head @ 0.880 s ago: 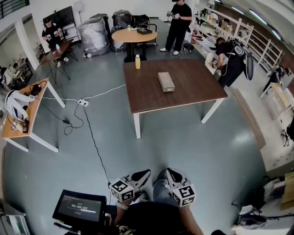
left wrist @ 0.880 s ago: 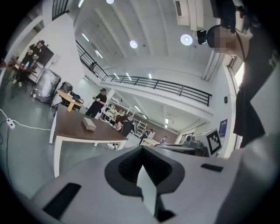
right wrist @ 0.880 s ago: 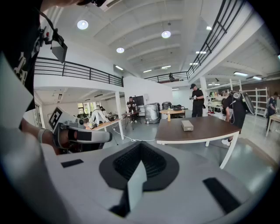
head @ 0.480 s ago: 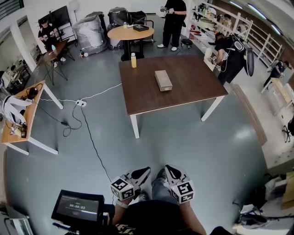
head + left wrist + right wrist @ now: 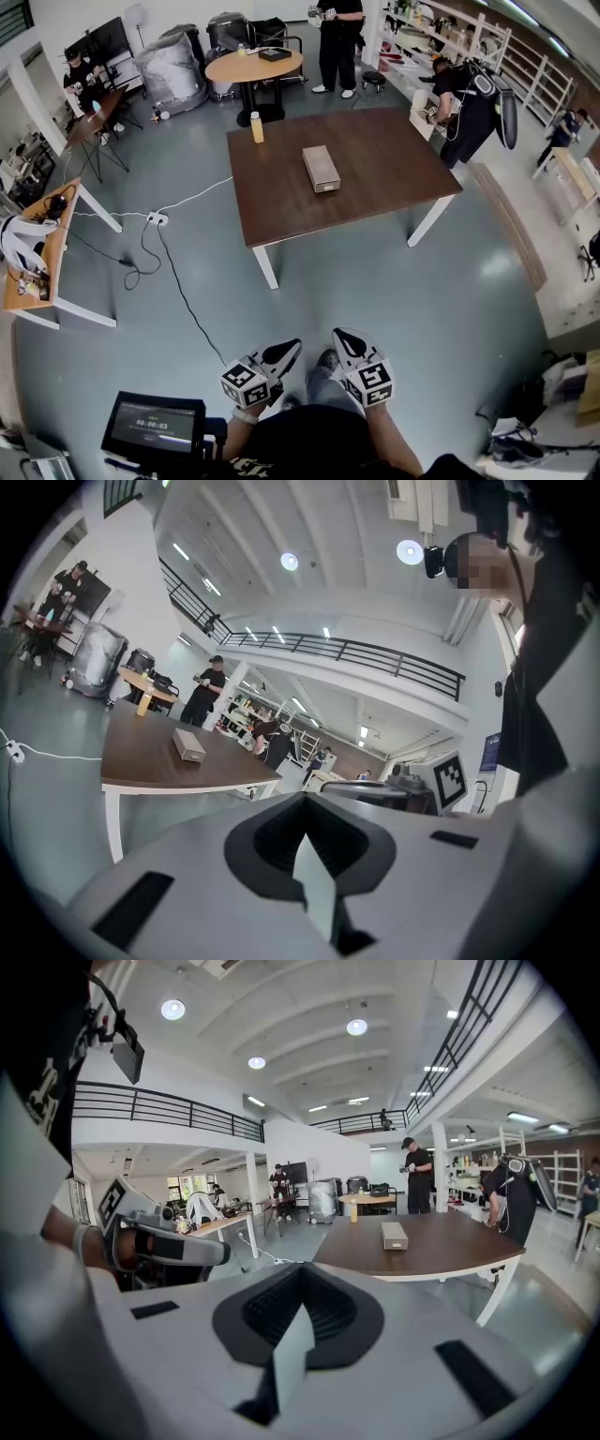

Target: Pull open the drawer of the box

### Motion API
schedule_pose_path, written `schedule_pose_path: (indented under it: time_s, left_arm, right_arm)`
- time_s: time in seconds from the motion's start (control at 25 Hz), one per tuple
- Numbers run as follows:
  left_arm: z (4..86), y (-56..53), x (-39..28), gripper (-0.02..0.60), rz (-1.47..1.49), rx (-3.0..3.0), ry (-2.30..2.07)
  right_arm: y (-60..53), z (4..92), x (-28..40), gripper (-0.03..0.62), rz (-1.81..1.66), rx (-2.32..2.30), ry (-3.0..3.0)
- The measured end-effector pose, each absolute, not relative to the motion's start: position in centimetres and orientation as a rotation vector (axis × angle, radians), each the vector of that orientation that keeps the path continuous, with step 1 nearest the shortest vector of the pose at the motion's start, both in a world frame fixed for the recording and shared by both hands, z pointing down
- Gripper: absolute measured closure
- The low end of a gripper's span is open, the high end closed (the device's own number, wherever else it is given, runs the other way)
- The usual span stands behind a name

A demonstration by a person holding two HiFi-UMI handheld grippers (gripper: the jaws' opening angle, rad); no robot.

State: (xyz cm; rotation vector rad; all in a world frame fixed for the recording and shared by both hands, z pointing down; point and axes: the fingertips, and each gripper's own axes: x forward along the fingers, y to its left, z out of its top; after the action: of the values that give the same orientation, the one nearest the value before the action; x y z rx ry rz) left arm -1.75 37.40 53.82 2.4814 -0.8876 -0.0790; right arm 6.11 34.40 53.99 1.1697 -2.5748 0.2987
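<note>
Box (image 5: 321,169) lies flat approx mid-bench (image 5: 384,155), long axis running away from camera. Yellow bottle (image 5: 255,127) upright nr bench's far-left corner, well apart from box. Grey floor (image 5: 328,281) btwn bench & grippers. Left hand-held gripper (image 5: 286,352) & right hand-held gripper (image 5: 343,339) side by side at bottom of head view, well apart from box. Both clenched, jaws together, nothing btwn.

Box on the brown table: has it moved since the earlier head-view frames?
No. The box sits at the same spot on the table, same offset from the bottle; only the view shifted.
</note>
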Motion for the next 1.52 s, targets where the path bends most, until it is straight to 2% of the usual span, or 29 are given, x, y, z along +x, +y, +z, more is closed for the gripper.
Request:
schedule_pose_path:
  time_s: [0.4,0.72,1.12,1.52]
  left_arm:
    - [52.6,30.2,2.1,0.581,-0.053,2.494,-0.917]
    - [52.7,26.4,9.7,0.581,0.029,2.542,-0.884]
    - [50.8,24.9,12.5,0.581,0.077,2.588,-0.844]
    - [49.7,24.2,15.7,0.581,0.063,2.637,-0.76]
  right_arm:
    - [26.9,52.8,10.6,0.608,0.294,1.187,-2.603]
    - [22.6,54.1,19.3,0.608,0.367,1.281,-2.614]
    - [20.2,51.3,20.0,0.608,0.435,1.328,-2.696]
    - [20.4,51.0,23.9,0.608,0.504,1.404,-2.674]
